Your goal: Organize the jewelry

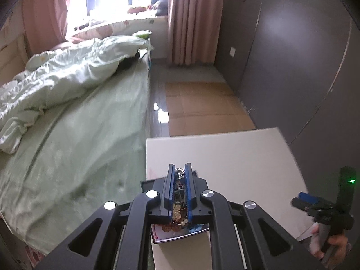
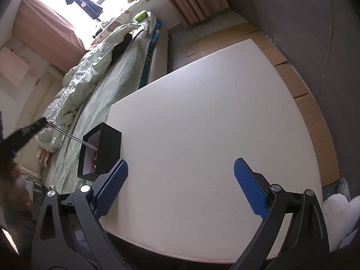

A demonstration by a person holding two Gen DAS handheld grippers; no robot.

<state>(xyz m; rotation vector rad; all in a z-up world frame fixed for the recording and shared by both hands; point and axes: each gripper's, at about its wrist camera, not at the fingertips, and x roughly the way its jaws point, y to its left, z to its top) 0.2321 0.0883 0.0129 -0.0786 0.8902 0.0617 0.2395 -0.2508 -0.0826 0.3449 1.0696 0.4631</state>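
Observation:
My left gripper (image 1: 180, 168) is shut on a silver necklace chain (image 1: 179, 175) and holds it above a black open box (image 1: 180, 231) with gold and coloured jewelry inside. In the right wrist view the same box (image 2: 105, 148) stands at the left edge of the white table (image 2: 213, 117), and the chain (image 2: 74, 137) runs taut from the left gripper (image 2: 42, 121) down into the box. My right gripper (image 2: 181, 175) is open and empty over the table near its front; it also shows in the left wrist view (image 1: 301, 199) at far right.
A bed with a pale green sheet and rumpled quilt (image 1: 67, 103) runs along the table's left side. Flattened cardboard (image 1: 202, 103) covers the floor beyond the table. A grey wardrobe (image 1: 292, 56) stands on the right. Pink curtains (image 1: 191, 20) hang by the window.

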